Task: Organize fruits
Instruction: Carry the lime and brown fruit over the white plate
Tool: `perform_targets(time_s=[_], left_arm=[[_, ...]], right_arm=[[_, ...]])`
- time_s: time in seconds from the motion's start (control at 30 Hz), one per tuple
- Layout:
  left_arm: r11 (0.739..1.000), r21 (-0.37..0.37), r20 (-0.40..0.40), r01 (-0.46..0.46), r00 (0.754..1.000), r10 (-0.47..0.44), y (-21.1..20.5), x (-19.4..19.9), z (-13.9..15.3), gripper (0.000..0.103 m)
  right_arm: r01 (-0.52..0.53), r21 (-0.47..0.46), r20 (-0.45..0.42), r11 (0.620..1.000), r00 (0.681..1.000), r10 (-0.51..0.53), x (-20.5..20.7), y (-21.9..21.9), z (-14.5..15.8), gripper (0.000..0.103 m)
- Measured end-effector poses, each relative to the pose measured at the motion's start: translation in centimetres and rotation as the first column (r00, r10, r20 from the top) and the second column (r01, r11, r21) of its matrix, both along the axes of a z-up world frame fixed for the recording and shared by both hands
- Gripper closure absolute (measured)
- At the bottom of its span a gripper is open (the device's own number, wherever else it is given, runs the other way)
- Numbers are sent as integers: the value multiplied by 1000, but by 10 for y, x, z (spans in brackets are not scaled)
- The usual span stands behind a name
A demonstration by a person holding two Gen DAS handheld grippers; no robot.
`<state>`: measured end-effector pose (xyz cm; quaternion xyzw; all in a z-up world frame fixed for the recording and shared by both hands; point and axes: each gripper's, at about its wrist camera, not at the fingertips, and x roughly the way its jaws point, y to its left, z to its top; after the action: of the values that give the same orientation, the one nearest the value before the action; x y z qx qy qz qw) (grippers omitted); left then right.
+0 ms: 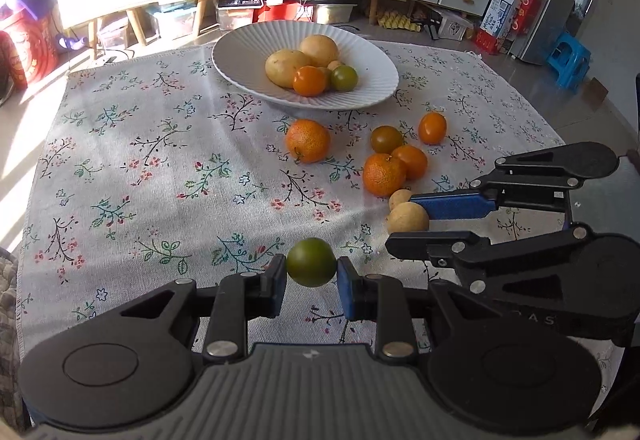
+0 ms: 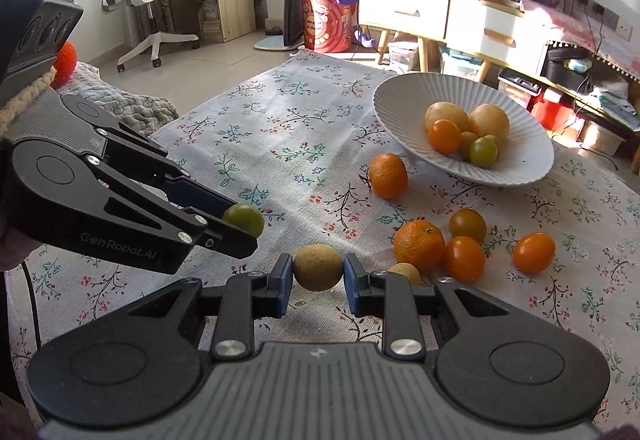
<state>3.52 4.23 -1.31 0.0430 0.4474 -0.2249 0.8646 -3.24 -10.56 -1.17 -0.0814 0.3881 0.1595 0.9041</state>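
Left gripper (image 1: 312,269) clamps a small round green fruit (image 1: 311,262) above the near edge of the floral tablecloth (image 1: 160,168). Right gripper (image 2: 318,274) pinches a round tan fruit (image 2: 318,267). The ribbed white bowl (image 1: 240,56) sits far, loose oranges between.

The left tongs (image 1: 312,270) point forward and downward over the worktop, their blue pads (image 1: 347,286) pressed from either side against a small green fruit (image 1: 311,262) that is held clear of the cloth. The right tongs (image 2: 318,274) are tilted downward too, clamped on a small round tan fruit (image 2: 318,267) lifted off the surface. The two tongs sit just beside each other without touching, each reaching in from the other's side, and a pale knitted cuff (image 2: 24,100) shows behind the left one.
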Motion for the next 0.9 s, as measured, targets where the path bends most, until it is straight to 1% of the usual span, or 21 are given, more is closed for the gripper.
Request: perform_targets(time_s=[0.13, 0.37, 0.57, 0.73, 0.9], left_arm=[[1000, -13, 6, -11, 1000, 11, -5, 5, 4, 85], [999, -28, 28, -40, 999, 40, -15, 15, 12, 85], [993, -73, 40, -98, 994, 101, -22, 27, 17, 86], [990, -98, 62, -105, 992, 111, -32, 37, 19, 85], [989, -99, 101, -111, 988, 121, -39, 52, 20, 85]], right_arm=[[25, 5, 9, 1000, 1000, -25, 5, -6, 5, 78], [80, -13, 6, 997, 997, -80, 15, -19, 10, 78], [142, -3, 21, 990, 990, -142, 23, -35, 17, 78], [178, 2, 37, 984, 983, -178, 34, -47, 21, 78], [198, 16, 55, 980, 979, -198, 48, -59, 24, 78]])
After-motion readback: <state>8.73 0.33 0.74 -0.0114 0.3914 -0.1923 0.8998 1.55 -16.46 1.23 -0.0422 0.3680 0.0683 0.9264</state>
